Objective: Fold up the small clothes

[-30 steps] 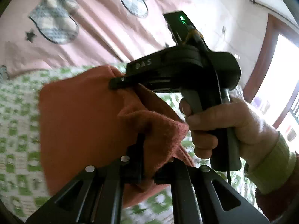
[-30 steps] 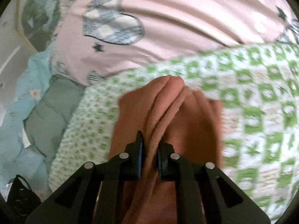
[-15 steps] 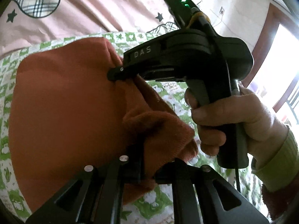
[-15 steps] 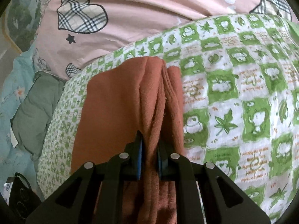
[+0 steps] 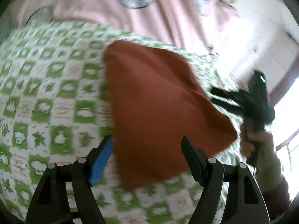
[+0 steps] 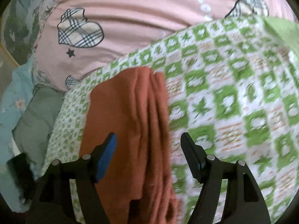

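Just released: left tongs (image 5: 147,160) and right tongs (image 6: 148,155) both sprung wide, holding nothing. Folded rust-orange garment (image 5: 158,102) lay flat on the green-checked quilt (image 5: 46,93), near its far edge. Next, probably another fold or setting aside.

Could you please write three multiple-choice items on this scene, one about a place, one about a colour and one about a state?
1. Where does the orange garment lie?
A. on the green-and-white checked cloth
B. on a bare wooden floor
C. in a basket

2. What colour is the pad on one finger of the right gripper?
A. red
B. blue
C. yellow

3. How does the left gripper stand?
A. shut on the garment
B. shut on nothing
C. open

Key: 1 A, checked cloth shows all around the garment; 2 B, a blue pad faces the camera; 3 C, its fingers stand wide apart, having just opened, pressing nothing.
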The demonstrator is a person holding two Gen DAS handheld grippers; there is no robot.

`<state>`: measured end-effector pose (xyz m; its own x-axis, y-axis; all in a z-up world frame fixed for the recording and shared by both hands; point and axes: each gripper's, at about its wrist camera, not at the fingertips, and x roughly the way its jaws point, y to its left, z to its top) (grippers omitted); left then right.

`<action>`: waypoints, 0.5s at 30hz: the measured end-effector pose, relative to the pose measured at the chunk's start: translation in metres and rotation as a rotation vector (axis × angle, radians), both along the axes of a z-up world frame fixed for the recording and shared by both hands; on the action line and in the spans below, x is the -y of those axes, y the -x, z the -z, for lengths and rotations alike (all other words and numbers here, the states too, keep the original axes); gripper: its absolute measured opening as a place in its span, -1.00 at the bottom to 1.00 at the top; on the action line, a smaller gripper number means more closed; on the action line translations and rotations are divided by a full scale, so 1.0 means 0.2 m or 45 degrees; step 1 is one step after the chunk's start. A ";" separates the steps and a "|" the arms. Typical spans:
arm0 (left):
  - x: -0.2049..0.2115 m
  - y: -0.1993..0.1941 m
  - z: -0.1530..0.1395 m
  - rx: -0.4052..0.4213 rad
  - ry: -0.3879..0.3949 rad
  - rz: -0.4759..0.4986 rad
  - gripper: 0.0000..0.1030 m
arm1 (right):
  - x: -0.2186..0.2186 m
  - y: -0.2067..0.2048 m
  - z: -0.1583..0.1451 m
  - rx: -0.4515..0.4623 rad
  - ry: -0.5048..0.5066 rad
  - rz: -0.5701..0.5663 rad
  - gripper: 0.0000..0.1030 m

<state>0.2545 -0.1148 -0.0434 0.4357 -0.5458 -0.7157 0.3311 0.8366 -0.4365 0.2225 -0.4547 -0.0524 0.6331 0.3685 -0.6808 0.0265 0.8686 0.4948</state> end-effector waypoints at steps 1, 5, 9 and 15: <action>-0.03 -0.06 0.04 -0.052 0.036 -0.016 0.47 | -0.02 -0.01 0.02 -0.012 0.003 -0.010 0.38; -0.04 -0.21 0.15 -0.170 0.095 -0.023 0.47 | -0.03 -0.06 0.10 -0.061 -0.040 -0.037 0.38; 0.03 -0.35 0.27 -0.251 0.115 -0.009 0.47 | -0.02 -0.10 0.19 -0.125 -0.124 -0.055 0.36; 0.14 -0.42 0.30 -0.245 0.142 0.073 -0.53 | -0.05 -0.09 0.24 -0.151 -0.251 -0.050 -0.48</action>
<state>0.3384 -0.1421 -0.1035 0.2627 -0.6464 -0.7164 0.2784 0.7616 -0.5852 0.2414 -0.4439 -0.1007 0.5355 0.5247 -0.6618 0.0626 0.7568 0.6507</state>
